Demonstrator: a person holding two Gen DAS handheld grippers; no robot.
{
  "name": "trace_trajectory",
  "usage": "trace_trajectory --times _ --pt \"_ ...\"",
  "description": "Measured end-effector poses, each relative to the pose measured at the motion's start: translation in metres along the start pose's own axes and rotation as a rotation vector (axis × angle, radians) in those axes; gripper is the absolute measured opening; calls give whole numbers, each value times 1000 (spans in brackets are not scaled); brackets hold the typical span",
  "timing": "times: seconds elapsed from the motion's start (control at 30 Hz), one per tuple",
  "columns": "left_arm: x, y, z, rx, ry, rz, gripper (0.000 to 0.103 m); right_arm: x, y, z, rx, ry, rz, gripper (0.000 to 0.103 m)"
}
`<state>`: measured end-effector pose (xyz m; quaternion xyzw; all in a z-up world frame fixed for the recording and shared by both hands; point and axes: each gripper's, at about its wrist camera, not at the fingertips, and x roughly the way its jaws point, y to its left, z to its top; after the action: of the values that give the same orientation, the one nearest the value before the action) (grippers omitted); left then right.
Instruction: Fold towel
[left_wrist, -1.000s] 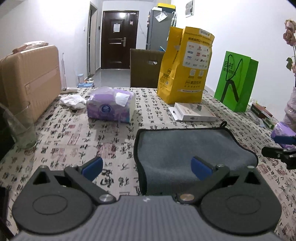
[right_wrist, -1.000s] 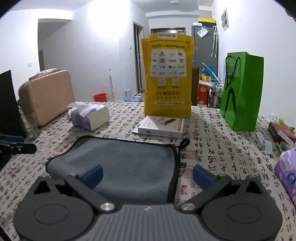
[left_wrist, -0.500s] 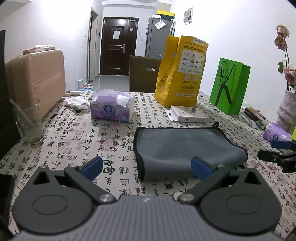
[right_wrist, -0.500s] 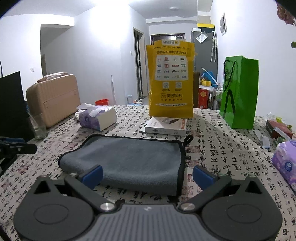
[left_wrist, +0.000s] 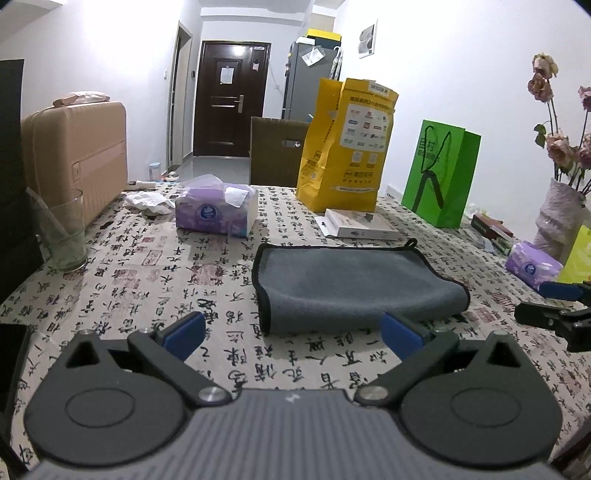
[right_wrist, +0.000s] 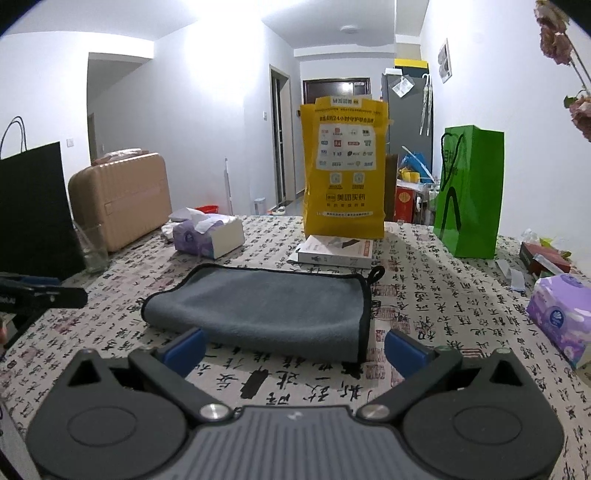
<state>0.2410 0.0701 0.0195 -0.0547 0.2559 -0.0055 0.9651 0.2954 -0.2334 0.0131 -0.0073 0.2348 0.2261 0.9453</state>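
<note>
Blue-padded and spread wide, your left gripper (left_wrist: 291, 332) held nothing and hung just short of the towel's near edge; your right gripper (right_wrist: 293, 349) stood equally wide and empty, also short of that edge. Neither touched the cloth.

Grey towel (left_wrist: 351, 288) lay flat on the printed tablecloth (left_wrist: 147, 280), apparently already folded once, with a rounded fold on one side and black-bound edges on the other. A hanging loop (right_wrist: 376, 274) showed at its far corner.

Risks judged from this position:
- You could have pinched only the upper layer, because the stacked edges lay close together; the fold would then have opened.
- You could have caught the tablecloth with the towel, because the fabric lay flush on it; that drag would have disturbed everything beyond.
- Uneven lifting by the two grippers would have skewed the next crease.

Beyond the towel lay a white box (left_wrist: 360, 227), near enough to be struck. Left of the towel, farther back, stood a tissue pack (left_wrist: 216, 214). Behind the box stood a yellow bag (left_wrist: 347, 147).
</note>
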Motion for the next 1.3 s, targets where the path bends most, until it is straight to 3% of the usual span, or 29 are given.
trace_trajectory --times 1.3 --pt "-116 -21 -66 19 -117 -23 103 -107 61 -54 -50 -61 46 103"
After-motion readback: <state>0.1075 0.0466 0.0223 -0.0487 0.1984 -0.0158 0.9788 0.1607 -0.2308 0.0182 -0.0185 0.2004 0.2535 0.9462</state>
